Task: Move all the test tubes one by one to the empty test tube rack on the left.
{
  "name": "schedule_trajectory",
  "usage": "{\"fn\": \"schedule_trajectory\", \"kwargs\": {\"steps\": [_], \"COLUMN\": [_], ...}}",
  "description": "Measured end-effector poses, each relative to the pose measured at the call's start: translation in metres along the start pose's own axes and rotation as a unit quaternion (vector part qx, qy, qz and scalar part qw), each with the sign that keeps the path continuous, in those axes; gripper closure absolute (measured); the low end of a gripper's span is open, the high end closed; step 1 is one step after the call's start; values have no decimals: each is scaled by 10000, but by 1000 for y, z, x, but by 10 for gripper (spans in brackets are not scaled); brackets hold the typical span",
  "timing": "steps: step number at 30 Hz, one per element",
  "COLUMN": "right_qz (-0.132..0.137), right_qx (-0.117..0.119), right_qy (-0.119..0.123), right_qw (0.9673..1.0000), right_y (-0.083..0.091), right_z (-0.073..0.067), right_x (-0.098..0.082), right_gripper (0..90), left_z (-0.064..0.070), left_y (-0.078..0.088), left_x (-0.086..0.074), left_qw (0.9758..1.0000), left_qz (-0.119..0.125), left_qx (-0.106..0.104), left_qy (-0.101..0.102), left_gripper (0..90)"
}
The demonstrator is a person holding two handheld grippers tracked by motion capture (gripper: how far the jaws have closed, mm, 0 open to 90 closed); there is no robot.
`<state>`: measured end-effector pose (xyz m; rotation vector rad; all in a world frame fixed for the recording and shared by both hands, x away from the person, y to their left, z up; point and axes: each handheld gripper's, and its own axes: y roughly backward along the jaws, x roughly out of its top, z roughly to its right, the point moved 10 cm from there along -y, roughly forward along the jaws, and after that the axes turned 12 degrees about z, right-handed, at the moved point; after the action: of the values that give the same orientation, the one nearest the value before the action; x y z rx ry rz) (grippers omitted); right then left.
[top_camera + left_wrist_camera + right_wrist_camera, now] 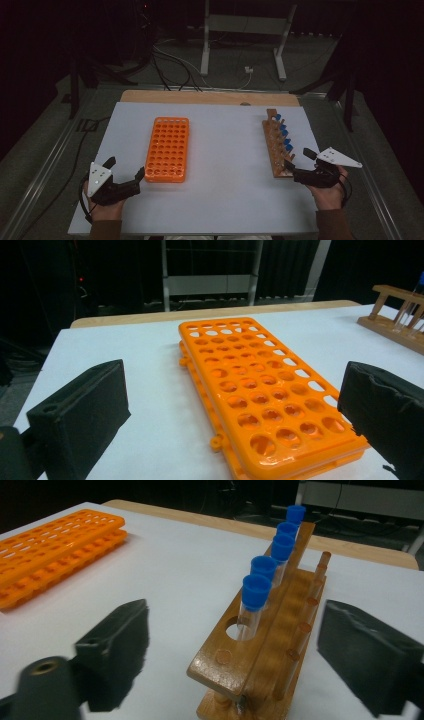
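Note:
An orange tube rack (167, 148) with several empty holes lies left of centre on the white table sheet; in the left gripper view the orange rack (252, 385) fills the middle. My left gripper (125, 169) stands open just short of its near left corner, nothing between the jaws. At the right, a wooden rack (278, 146) holds several clear tubes with blue caps (285, 135). My right gripper (298, 159) is open at that rack's near end. In the right gripper view the wooden rack (260, 650) lies between the spread jaws, apart from both pads, and the nearest capped tube (255, 597) stands upright.
The white sheet (225, 175) covers a wooden tabletop (200, 96) whose far edge shows bare. Cables (170, 65) and a metal stand's legs (205, 45) lie on the dark floor beyond. A hand and sleeve hold each gripper at the table's near edge.

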<state>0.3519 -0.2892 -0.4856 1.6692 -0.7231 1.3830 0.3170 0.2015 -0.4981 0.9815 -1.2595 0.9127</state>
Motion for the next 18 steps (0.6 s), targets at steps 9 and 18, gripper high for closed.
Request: {"fn": "schedule_trajectory", "kwargs": {"steps": [9, 18], "right_qz": [-443, -743], "right_qx": [-20, -269], "right_qy": [203, 384], "right_qw": [9988, 9961], "right_y": [-20, -37], "right_z": [2, 9], "right_x": [-4, -16], "right_gripper": [449, 701], "left_z": [3, -2], "left_y": [-2, -1], "left_x": [-2, -4], "left_qw": [10000, 9997], "left_qz": [-31, -22], "left_qx": [-46, -8], "left_qy": [6, 238], "left_gripper": [9, 9]}}
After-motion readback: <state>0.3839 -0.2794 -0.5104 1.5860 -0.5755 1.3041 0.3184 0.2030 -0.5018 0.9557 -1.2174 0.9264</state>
